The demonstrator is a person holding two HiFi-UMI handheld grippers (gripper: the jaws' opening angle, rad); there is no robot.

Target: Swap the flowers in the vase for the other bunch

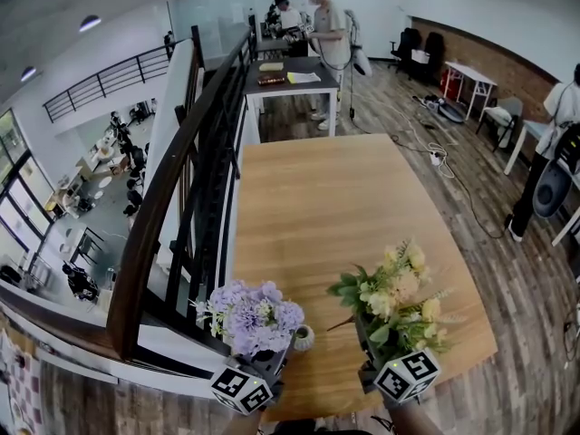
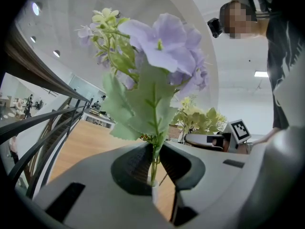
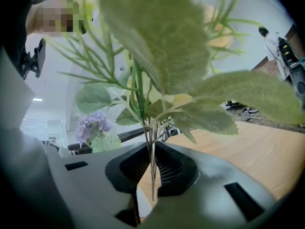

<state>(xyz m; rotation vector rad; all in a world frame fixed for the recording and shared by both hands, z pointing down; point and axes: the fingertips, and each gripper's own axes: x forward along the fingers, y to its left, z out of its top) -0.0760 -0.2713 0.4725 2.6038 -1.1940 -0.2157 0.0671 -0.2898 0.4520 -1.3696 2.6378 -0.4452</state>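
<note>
A purple flower bunch stands upright at the table's near left, its stems pinched in my left gripper. The left gripper view shows both jaws closed on the thin green stems, under lilac blooms. A small white vase sits on the wooden table, just right of that bunch. To its right, my right gripper is shut on a yellow-green bunch. The right gripper view shows the stems clamped between the jaws. Both bunches are held beside the vase, not in it.
A black stair railing runs along the table's left edge, with a drop to a lower floor beyond. Behind stands a dark table with a person at it. Cables lie on the floor to the right, where another person stands.
</note>
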